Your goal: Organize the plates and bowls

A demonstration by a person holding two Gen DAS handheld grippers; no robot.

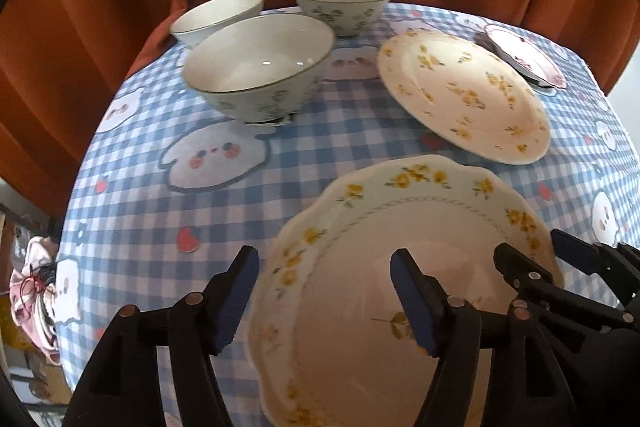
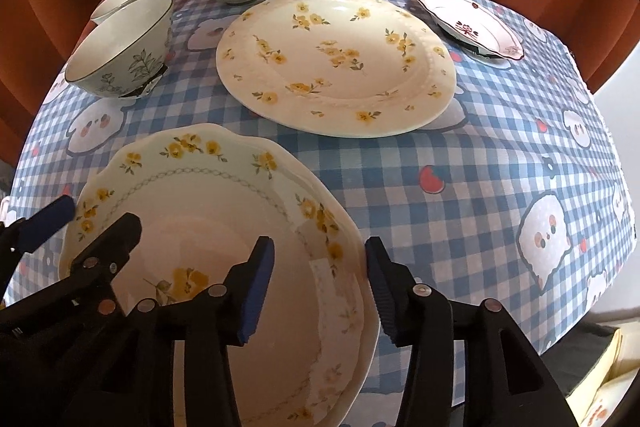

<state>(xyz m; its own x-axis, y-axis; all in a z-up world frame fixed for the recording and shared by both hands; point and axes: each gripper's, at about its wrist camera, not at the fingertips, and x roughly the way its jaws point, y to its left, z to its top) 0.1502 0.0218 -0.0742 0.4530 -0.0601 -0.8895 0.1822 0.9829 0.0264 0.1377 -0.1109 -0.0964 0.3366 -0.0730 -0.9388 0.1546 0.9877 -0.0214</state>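
Both tools, left (image 1: 324, 291) and right (image 2: 320, 281), straddle opposite rims of the scalloped plate (image 2: 224, 227) with jaws open and pads clear, nearest on the checked tabletop (image 2: 460, 155), bowls (image 1: 260, 67) beyond it.

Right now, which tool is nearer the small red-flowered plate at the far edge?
Right. The right tool straddles the scalloped plate's right rim, on the side toward the small red-flowered plate. The left tool straddles its left rim, farther away.
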